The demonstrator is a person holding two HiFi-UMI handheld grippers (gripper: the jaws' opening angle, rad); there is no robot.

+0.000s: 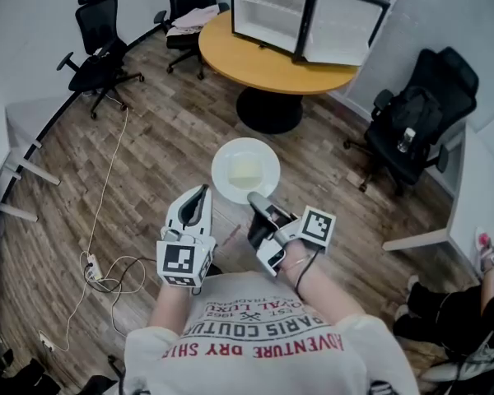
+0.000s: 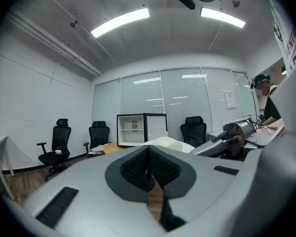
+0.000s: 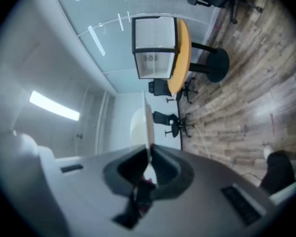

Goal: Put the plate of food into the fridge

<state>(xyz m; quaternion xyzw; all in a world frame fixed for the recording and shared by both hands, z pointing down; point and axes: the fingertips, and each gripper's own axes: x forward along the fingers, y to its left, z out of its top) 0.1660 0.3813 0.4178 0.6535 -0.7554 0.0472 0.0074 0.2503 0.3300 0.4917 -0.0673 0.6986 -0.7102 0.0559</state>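
Observation:
A white plate point(image 1: 245, 169) carrying a pale yellow piece of food point(image 1: 246, 172) hangs over the wooden floor, held level. My right gripper point(image 1: 256, 198) is shut on its near rim. In the right gripper view the plate point(image 3: 148, 125) stands edge-on between the pads. My left gripper point(image 1: 199, 192) is beside the plate on the left, shut and empty; its pads point(image 2: 149, 154) meet with nothing in them. The small fridge point(image 1: 300, 15) stands on a round orange table point(image 1: 272, 64) ahead, its door swung open and white shelves showing. The fridge point(image 2: 140, 129) is also in the left gripper view.
Black office chairs point(image 1: 99, 44) stand at the left and back. At the right, another chair holds a black backpack point(image 1: 412, 126). A white cable and a power strip point(image 1: 90, 263) lie on the floor at the left. White desks border both sides, and a person's legs point(image 1: 445, 303) show at the lower right.

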